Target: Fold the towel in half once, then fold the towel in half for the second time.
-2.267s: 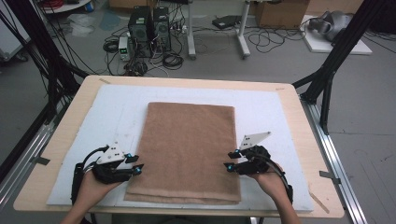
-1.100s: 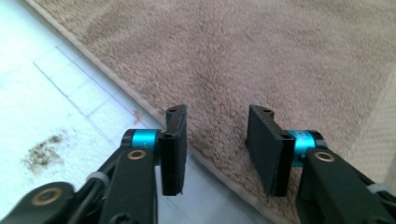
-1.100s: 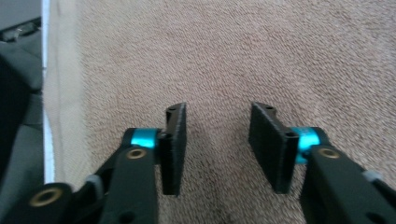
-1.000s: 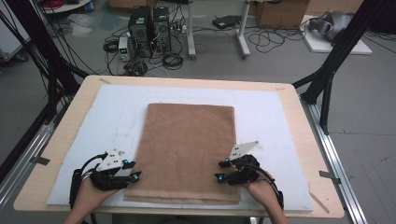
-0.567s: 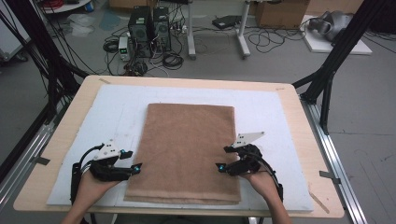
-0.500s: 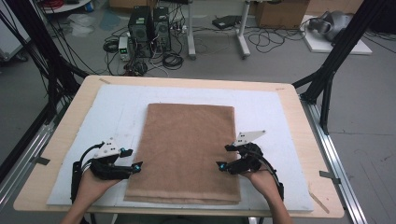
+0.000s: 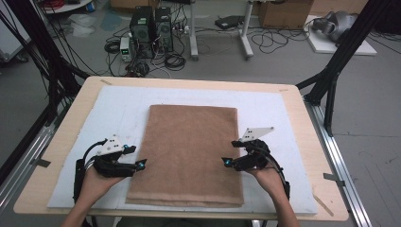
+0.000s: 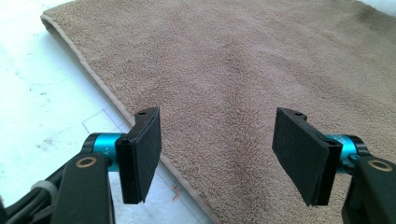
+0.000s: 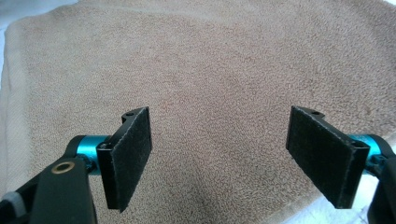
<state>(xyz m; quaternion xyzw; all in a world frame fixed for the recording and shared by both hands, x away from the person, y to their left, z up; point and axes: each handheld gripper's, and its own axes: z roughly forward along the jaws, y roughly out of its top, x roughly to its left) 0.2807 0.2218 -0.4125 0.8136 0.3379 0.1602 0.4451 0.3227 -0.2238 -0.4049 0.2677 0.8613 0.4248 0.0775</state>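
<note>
- We see the towel (image 7: 189, 153) lying folded and flat on the white mat (image 7: 283, 123) of the worktop (image 7: 61, 142), its near edge close to the mat's front edge.
- Our left gripper (image 7: 140, 164) sits at the towel's left edge and our right gripper (image 7: 226, 162) at its right edge, both near the front corners.
- We judge the main risk to be a pinch that takes only the top layer: the towel is doubled, so a shallow bite would peel it open instead of lifting the whole fold.
- If one side grips before the other, we would likely drag the towel askew across the mat and skew the next fold.
- Coming in too low could make the fingers snag the mat or bunch the pile ahead of them.
- Left fingers (image 8: 140, 156): they have just been opening and stand wide apart, with the towel's edge running below the gap and nothing pinched.
- Right fingers (image 9: 128, 156): they too have just been opening, stand wide over the towel's surface, and hold nothing.
</note>
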